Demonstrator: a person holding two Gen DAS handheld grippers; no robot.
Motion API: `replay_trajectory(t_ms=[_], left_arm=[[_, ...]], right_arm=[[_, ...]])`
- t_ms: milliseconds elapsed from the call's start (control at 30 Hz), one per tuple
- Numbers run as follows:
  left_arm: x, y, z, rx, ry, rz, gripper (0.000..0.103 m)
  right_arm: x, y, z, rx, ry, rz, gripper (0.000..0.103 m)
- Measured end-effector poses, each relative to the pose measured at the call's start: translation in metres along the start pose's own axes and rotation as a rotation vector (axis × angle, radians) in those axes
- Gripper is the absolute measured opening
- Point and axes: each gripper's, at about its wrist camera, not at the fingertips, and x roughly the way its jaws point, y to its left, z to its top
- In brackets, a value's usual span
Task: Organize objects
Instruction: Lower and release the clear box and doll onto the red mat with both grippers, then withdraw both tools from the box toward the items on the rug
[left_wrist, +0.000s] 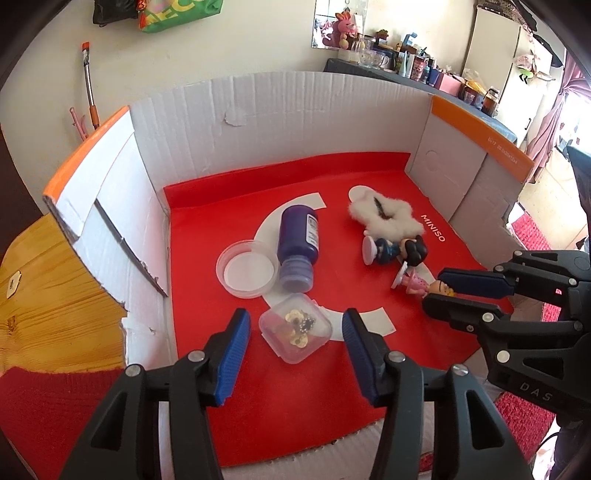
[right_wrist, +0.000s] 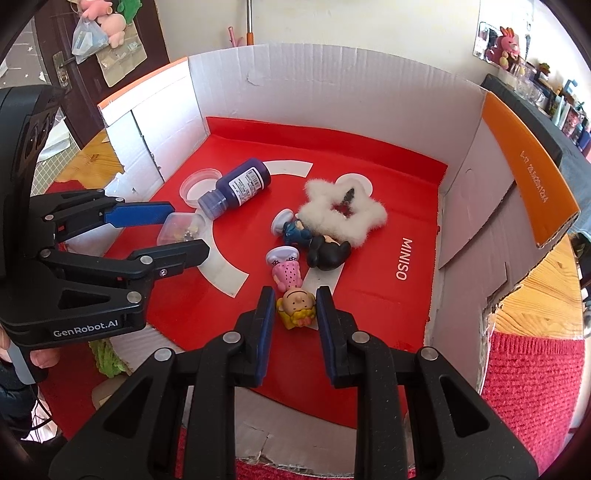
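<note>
My left gripper (left_wrist: 295, 317) stands open over a small clear square box (left_wrist: 295, 330) with trinkets inside; the blue pads are a little off its sides. My right gripper (right_wrist: 295, 295) is shut on the head of a pink-dress figurine (right_wrist: 288, 273), which lies on the red floor of the cardboard box (right_wrist: 332, 92). Beside it lies a dark blue figurine (right_wrist: 317, 245) against a white fluffy star (right_wrist: 343, 214). A purple bottle (left_wrist: 297, 240) lies on its side next to a round clear lid (left_wrist: 246, 268).
White cardboard walls (left_wrist: 258, 122) with orange rims enclose the red floor on three sides. A wooden table (left_wrist: 48, 295) and a red knitted mat (right_wrist: 532, 387) lie outside. A cluttered shelf (left_wrist: 406, 62) stands far behind.
</note>
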Motion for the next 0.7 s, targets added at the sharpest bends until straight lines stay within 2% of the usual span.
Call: replay_trajectory(t_ms=[67, 167, 467, 533, 600, 700], left_arm=[[-0.004, -0.001, -0.001, 0.004, -0.01, 0.006, 0.057], [-0.012, -0.002, -0.002, 0.009, -0.036, 0.027, 0.066], [-0.024, 0.002, -0.006, -0.006, -0.055, 0.027, 0.067], [-0.026, 0.002, -0.008, -0.01, -0.058, 0.025, 0.067], [-0.029, 0.003, -0.008, -0.014, -0.063, 0.024, 0.069], [-0.032, 0.003, -0.009, -0.017, -0.069, 0.022, 0.069]], right_arm=[[0.0, 0.002, 0.0, 0.002, 0.0, 0.005, 0.022], [-0.002, 0.002, -0.001, 0.005, -0.004, 0.007, 0.022], [-0.007, -0.004, -0.01, 0.006, -0.008, 0.003, 0.023], [-0.009, -0.004, -0.013, 0.006, -0.006, -0.002, 0.03], [-0.01, -0.004, -0.015, 0.01, -0.011, -0.004, 0.059], [-0.015, -0.001, -0.017, 0.006, -0.027, -0.006, 0.06]])
